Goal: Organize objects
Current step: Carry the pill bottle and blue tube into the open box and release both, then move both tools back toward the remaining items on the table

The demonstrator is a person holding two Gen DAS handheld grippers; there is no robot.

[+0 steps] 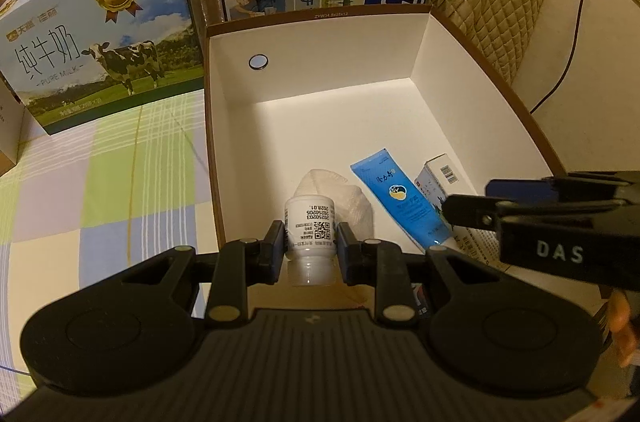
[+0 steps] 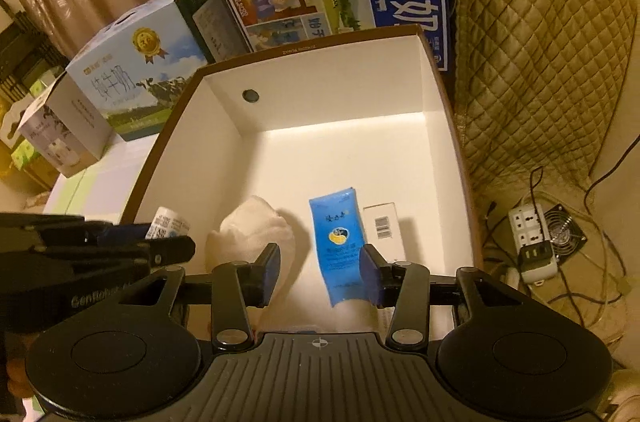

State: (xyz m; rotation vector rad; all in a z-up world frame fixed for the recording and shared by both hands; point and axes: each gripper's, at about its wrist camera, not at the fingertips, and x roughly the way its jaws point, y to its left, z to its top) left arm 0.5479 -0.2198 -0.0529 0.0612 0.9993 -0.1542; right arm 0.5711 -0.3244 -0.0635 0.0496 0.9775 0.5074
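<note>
White plastic, that little medicine bottle (image 1: 309,236), clamped upside down in the left tool (image 1: 310,246), cap towards the camera, hanging just over the near edge of the open cardboard box (image 1: 472,62). Inside already: a crumpled white cloth (image 2: 256,230), a blue tube (image 2: 340,242) and a small white carton (image 2: 384,226) just beside it. Right tool (image 2: 320,268) stands apart, its pads (image 2: 273,268) either side of the tube's near end with nothing pinched. Best play now, I'd say: lower the bottle to the bare floor left of the cloth, let go only once it's down so it can't roll, and keep the two tools out of each other's way on that crowded near side
</note>
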